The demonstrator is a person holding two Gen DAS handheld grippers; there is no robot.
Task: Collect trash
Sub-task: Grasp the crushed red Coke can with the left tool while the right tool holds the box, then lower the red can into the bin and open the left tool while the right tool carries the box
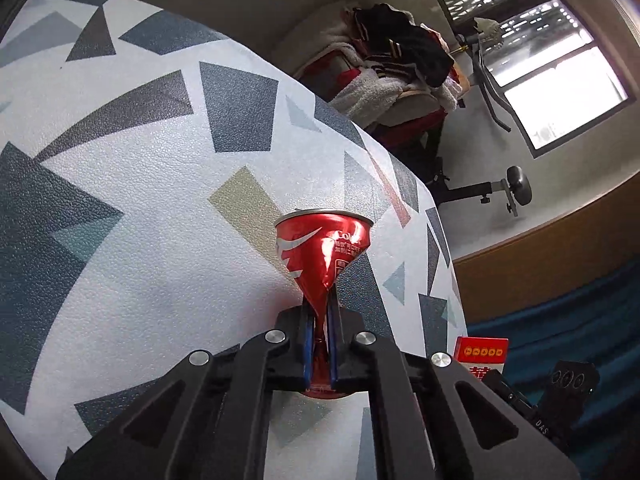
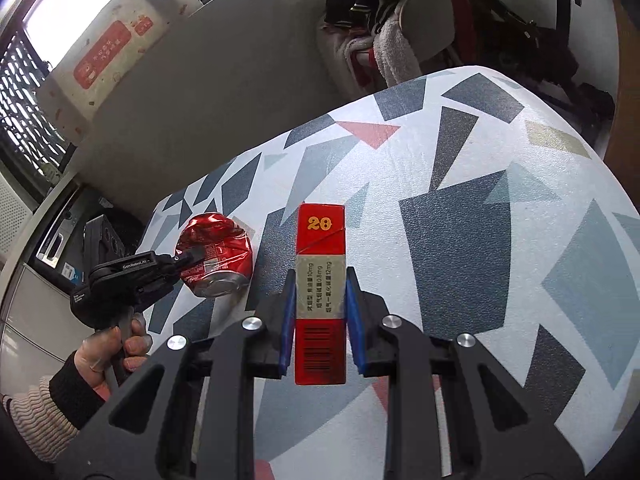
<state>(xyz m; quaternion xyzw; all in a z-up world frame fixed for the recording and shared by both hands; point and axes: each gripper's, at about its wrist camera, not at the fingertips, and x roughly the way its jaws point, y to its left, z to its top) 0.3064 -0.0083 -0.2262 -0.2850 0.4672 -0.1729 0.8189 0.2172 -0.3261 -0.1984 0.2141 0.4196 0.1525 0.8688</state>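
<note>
Across the patterned bench [image 2: 480,240], both pieces of trash are already in hand. The left hand-held gripper [image 1: 320,344] has its jaws nearly together, pinching the crushed red can [image 1: 324,248] flat at the waist, near the bench's edge. The right hand-held gripper [image 2: 320,320] holds the red cigarette box [image 2: 321,280] lengthwise between its blue pads, which sit against the box's sides.

To carry both off well, I would keep each squeeze steady and lift before swinging away, since the can's creased metal could slip.

Both grippers slant down toward the bench; a person's hand [image 2: 120,344] grips the left handle, striped sleeve behind.
</note>
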